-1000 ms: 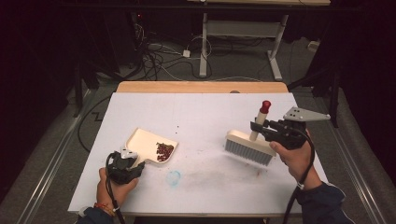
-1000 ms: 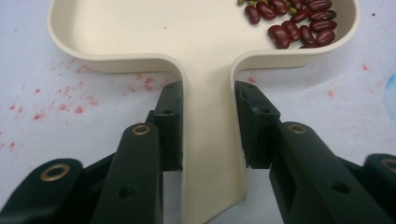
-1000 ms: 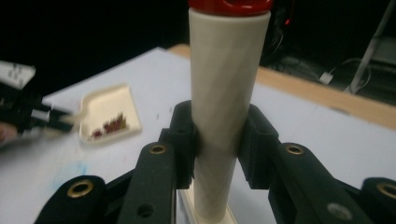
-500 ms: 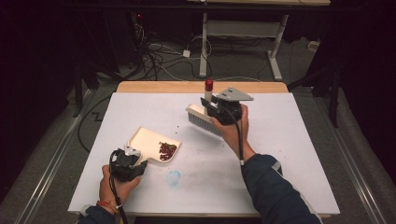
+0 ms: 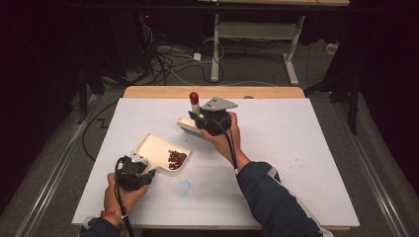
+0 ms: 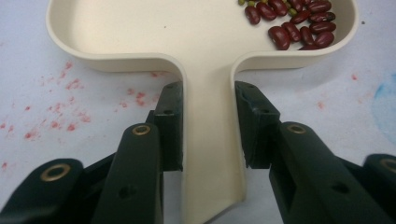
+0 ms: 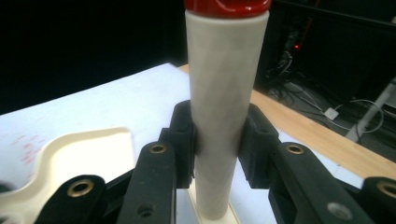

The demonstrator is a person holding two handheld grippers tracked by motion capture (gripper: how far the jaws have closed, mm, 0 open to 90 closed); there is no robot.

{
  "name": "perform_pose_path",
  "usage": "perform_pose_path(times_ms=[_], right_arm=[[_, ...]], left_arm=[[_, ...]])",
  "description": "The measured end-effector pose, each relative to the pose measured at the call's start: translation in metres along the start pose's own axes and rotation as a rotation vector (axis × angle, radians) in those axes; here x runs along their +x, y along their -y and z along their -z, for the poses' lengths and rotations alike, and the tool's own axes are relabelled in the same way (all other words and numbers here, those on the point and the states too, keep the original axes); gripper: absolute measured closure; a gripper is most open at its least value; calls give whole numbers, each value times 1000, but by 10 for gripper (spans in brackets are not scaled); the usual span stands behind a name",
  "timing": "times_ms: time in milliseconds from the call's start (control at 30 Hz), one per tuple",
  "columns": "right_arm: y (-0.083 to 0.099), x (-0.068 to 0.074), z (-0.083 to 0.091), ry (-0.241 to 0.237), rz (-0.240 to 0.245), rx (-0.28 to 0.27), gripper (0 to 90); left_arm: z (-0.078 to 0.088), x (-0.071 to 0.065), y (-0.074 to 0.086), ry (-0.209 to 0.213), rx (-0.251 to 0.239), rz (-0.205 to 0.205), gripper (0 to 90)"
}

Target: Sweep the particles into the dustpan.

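High view: left gripper (image 5: pixel 143 168) fingers clamp dustpan (image 5: pixel 160 150) handle; right gripper (image 5: pixel 200 121) fingers clamp brush (image 5: pixel 194 106) handle.

Table (image 5: pixel 306 163) lit brightly from overhead, surroundings dark; close views perhaps slightly soft.

A cream dustpan (image 5: pixel 160 150) lies flat on the white tabletop (image 5: pixel 296 148), with red beans (image 5: pixel 177 159) piled in one corner. A cream brush (image 5: pixel 190 126) with a red-tipped handle stands upright just behind the dustpan.
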State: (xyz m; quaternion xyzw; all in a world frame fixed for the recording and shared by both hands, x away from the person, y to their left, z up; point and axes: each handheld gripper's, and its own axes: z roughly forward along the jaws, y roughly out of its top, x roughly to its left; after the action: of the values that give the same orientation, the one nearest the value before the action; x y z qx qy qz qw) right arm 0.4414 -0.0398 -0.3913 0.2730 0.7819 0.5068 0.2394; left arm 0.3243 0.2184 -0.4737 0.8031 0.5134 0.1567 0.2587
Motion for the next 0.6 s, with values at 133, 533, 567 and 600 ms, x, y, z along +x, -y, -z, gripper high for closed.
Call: perform_pose_path(times_ms=[133,533,567,600], right_arm=[[1,14,17,-90,-29,10,699],[-8,26,54,-162,-16,-41,698],[-8,25,56,-159,-20,-49,698],[-9,23,58,-156,-24,-53,698]], left_arm=[[0,0,-1,-1,1,6,637],[-2,4,0,0,6,44,637],[-2,5,1,-7,4,44,637],[-2,5,1,-12,2,50,637]])
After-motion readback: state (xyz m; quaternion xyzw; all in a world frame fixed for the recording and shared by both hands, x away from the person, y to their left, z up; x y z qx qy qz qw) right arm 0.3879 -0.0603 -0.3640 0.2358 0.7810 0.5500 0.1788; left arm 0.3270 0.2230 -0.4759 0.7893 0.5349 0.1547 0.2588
